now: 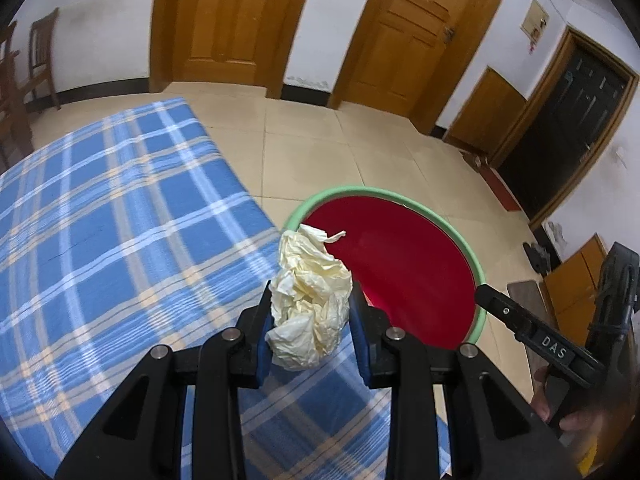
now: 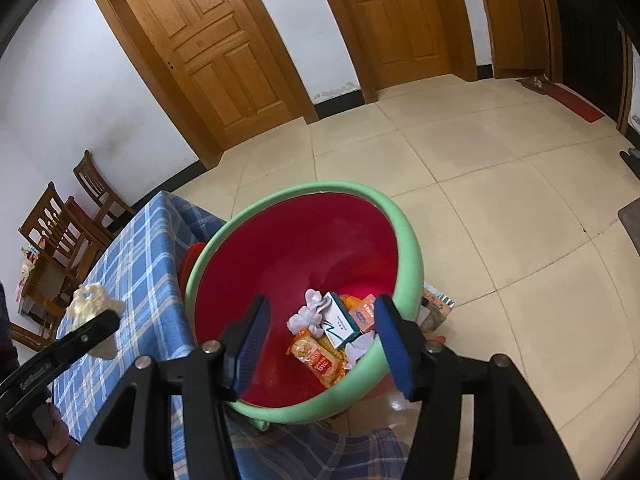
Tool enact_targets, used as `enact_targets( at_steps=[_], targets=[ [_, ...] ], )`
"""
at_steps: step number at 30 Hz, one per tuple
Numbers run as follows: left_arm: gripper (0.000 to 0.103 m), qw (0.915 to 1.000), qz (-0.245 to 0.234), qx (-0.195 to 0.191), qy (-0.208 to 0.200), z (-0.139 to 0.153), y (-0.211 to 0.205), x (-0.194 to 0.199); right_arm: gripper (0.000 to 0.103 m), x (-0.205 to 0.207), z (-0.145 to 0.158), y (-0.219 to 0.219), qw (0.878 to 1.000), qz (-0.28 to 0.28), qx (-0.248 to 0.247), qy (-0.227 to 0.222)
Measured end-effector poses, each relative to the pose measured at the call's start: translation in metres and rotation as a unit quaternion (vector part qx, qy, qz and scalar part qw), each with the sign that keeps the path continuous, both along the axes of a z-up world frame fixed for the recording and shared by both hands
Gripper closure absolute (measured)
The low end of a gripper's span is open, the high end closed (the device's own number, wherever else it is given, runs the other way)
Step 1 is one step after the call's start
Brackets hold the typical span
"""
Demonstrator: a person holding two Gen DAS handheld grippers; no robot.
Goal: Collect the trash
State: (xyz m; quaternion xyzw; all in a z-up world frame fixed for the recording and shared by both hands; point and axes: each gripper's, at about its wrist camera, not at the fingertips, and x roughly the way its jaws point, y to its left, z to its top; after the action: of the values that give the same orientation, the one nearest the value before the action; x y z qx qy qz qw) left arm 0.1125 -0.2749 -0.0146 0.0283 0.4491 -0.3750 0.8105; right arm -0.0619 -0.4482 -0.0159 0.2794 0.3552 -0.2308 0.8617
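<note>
The left hand-held gripper (image 1: 311, 312) is pinching a crumpled cream tissue (image 1: 310, 300) between its blue pads, the jaws drawn in narrow around the wad so that the soft paper is bulging out above and below the grip. It is carrying the tissue over the near right corner of the table (image 1: 120, 216), which is covered in a blue plaid cloth, and the wad is sitting just short of the green rim of the red bin (image 1: 440, 216). From this view the paper is overlapping the bin's left edge, but whether it is already over the opening I cannot tell. The bin is standing on the tiled floor just to the right of the table, close enough that trash can be swept across without a long reach.

The right hand-held gripper (image 2: 320, 332) is hanging over the bin's mouth with its jaws standing apart and nothing between them; the pads are framing the rubbish lying at the bottom. Down there a small white and teal box (image 2: 340, 320), an orange snack wrapper (image 2: 320, 356) and some white crumpled paper (image 2: 310, 312) are resting together. Judging by this, the right side is finishing a drop while the left is bringing the next piece, and the tissue probably needs moving a little further right before letting go.
</note>
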Motion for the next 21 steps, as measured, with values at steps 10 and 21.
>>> enact_targets(
  at_steps=[10,21],
  targets=[
    [0.07,0.9988,-0.042,0.024,-0.011,-0.007,-0.045,0.004,0.044,-0.006,-0.003,-0.006,1.0,-0.006,0.002,-0.001],
    [0.046,0.9981,-0.052,0.025,-0.021,-0.004,-0.058,0.001,0.043,-0.009,-0.005,-0.011,1.0,-0.013,0.006,0.002]
  ],
)
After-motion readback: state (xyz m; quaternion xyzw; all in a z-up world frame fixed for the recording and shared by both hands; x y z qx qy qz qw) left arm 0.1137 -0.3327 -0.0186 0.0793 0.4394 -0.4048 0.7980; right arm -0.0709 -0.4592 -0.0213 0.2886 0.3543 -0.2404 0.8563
